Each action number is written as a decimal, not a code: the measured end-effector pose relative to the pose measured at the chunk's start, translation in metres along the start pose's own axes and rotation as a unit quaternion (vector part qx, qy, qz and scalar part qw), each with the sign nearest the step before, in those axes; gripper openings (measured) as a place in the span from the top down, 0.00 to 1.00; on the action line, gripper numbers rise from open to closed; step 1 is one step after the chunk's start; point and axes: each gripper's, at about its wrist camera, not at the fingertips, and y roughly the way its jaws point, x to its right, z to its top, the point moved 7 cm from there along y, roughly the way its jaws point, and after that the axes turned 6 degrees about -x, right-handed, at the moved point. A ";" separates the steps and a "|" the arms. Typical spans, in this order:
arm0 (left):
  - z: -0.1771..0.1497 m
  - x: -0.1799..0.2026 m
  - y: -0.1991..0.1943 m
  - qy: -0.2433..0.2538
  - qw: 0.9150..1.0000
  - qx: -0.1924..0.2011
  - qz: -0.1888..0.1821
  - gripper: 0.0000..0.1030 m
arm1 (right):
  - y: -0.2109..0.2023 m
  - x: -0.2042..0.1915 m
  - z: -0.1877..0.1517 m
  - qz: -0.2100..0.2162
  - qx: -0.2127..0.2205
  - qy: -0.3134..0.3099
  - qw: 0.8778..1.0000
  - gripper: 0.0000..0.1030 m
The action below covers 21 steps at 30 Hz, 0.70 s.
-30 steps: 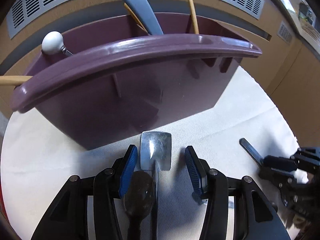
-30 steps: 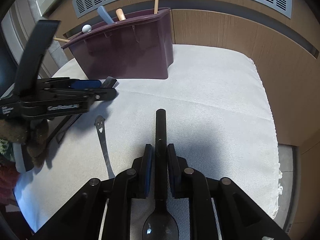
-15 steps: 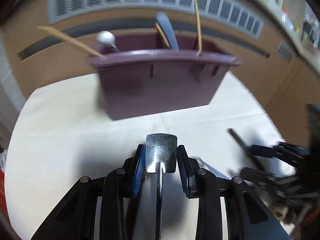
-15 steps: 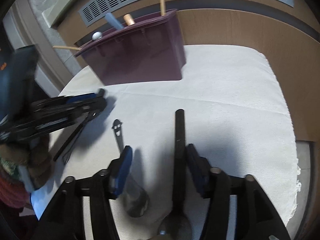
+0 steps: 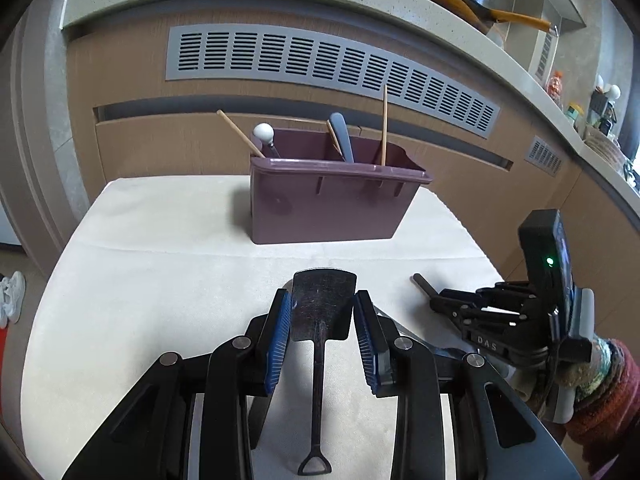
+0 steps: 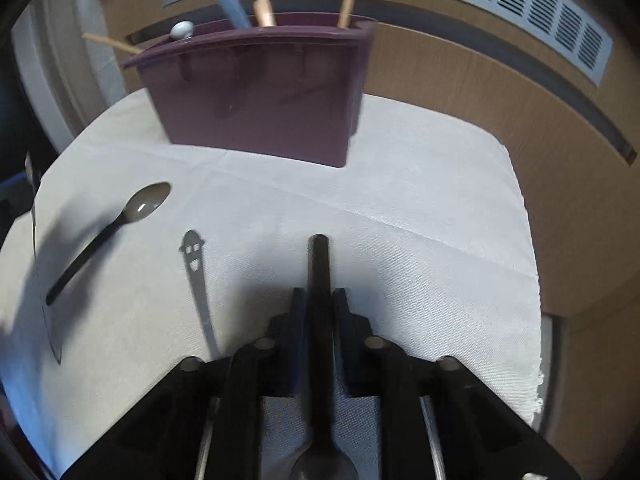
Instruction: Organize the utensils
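Pulled back from the purple caddy (image 5: 332,196), left gripper (image 5: 322,320) jaws clamp the shovel-shaped spoon (image 5: 322,308) blade-forward for carrying. Right gripper (image 6: 318,308) jaws are closing on a black spoon handle (image 6: 319,272) between them, caddy ahead.

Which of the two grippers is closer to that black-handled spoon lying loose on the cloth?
Left. The spoon lies on the left part of the cloth, beside the left gripper. The right gripper, closing on another black handle, stands further right, beyond a flat metal utensil.
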 end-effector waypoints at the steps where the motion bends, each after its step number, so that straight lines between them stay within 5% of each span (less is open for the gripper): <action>1: 0.001 0.000 -0.004 0.000 1.000 0.004 0.001 0.68 | -0.008 -0.003 0.001 0.004 0.015 -0.001 1.000 0.89; 10: 0.008 0.003 -0.025 -0.002 1.000 0.017 -0.008 0.70 | -0.078 -0.021 0.011 0.055 0.112 0.004 0.992 0.89; 11: 0.009 0.004 -0.028 -0.002 1.000 0.019 -0.010 0.85 | -0.083 -0.023 0.013 0.059 0.120 0.004 0.991 0.89; 14: 0.013 0.007 -0.035 -0.001 1.000 0.024 -0.012 0.88 | -0.095 -0.026 0.010 0.063 0.138 0.003 0.988 0.89; 21: 0.012 0.002 -0.031 -0.005 1.000 0.007 0.003 0.87 | -0.088 -0.027 0.005 0.054 0.117 -0.003 0.992 0.89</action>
